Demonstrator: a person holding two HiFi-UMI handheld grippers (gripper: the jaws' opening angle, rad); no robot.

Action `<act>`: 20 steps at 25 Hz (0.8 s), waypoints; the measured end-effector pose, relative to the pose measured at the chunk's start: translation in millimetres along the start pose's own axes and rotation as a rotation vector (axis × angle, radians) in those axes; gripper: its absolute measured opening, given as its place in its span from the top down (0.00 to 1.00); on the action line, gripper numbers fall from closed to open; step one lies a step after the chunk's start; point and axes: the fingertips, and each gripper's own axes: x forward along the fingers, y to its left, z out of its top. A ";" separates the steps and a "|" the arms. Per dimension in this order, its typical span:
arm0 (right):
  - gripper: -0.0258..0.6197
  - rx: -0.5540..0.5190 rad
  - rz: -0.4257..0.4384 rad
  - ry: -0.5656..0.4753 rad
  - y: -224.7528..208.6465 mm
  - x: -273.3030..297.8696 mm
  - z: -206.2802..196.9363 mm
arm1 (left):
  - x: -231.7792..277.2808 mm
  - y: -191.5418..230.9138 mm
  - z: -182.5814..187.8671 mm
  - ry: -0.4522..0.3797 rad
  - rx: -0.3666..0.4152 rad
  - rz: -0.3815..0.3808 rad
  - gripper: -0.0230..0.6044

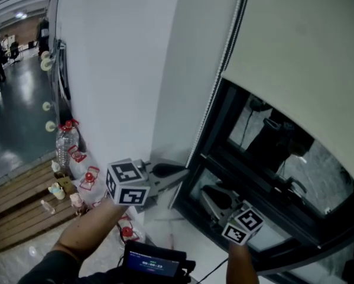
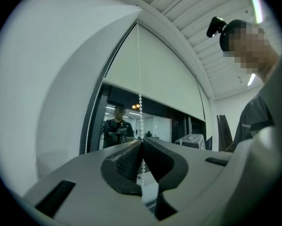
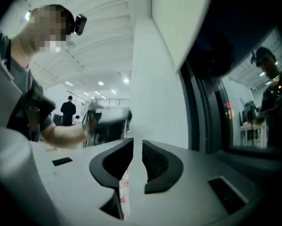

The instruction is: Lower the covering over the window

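Observation:
The off-white roller blind [image 1: 295,46] covers the upper part of the dark window [image 1: 265,141]. Its bead chain [image 1: 224,58] runs down the window's left edge. My left gripper [image 1: 184,171] points at the foot of that chain. In the left gripper view the left gripper [image 2: 141,146] is shut on one strand of the bead chain [image 2: 139,79], and a second strand [image 2: 87,131] hangs further left. My right gripper [image 1: 211,195] sits lower right, in front of the window sill. In the right gripper view the right gripper [image 3: 137,147] stands open with nothing between its pads.
A white wall [image 1: 117,70] stands left of the window. Plastic bottles [image 1: 66,142] and red-capped items lie at its foot beside a wooden pallet [image 1: 17,209]. A small screen device [image 1: 153,264] is at the bottom edge. People stand far off in the hall.

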 end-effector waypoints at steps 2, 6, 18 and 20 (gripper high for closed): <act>0.83 -0.004 0.013 -0.067 -7.6 3.5 59.8 | -0.3 0.0 -1.2 -0.010 -0.012 -0.001 0.96; 0.83 -0.081 0.069 -0.112 4.4 25.7 146.6 | 2.8 -1.5 -1.4 0.002 0.022 0.005 0.96; 0.91 -0.075 0.135 -0.117 3.9 75.8 189.6 | 3.3 1.9 -1.3 0.031 0.079 0.060 0.96; 0.93 -0.048 0.143 -0.130 2.8 75.7 189.8 | 2.2 4.0 -1.2 0.024 0.073 0.064 0.96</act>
